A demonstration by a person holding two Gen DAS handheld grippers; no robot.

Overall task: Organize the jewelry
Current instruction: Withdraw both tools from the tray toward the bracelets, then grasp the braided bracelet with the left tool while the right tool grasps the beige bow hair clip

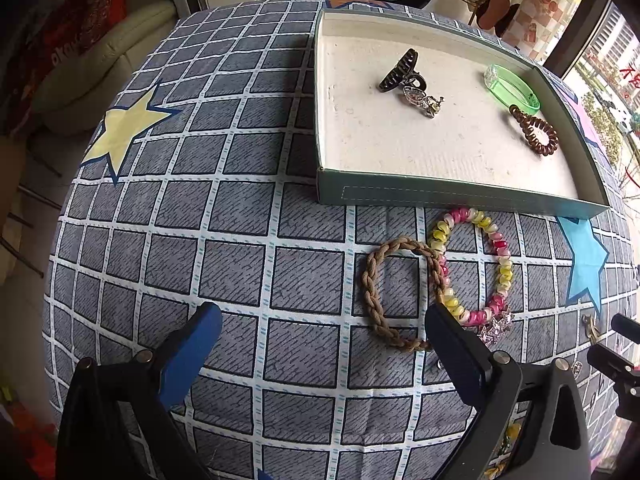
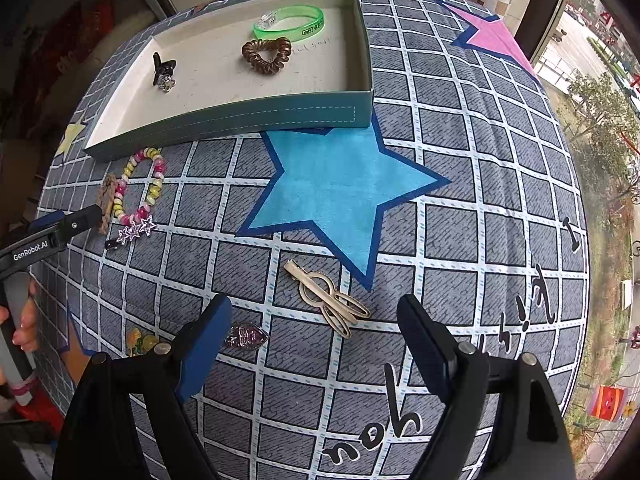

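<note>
Two hand-held grippers, left [image 1: 320, 344] and right [image 2: 316, 332], both released, mine; right straddles gold hair clip [image 2: 326, 298] at 12 o'clock, presumably for boxing in tray [image 2: 256, 114].

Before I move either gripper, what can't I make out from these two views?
- Braided tan hair tie: its near right part hidden behind the left gripper finger, left wrist view.
- Yellow piece: partly behind the right gripper, too blurred to identify.
- Print on the green bracelet: too small to read.
</note>
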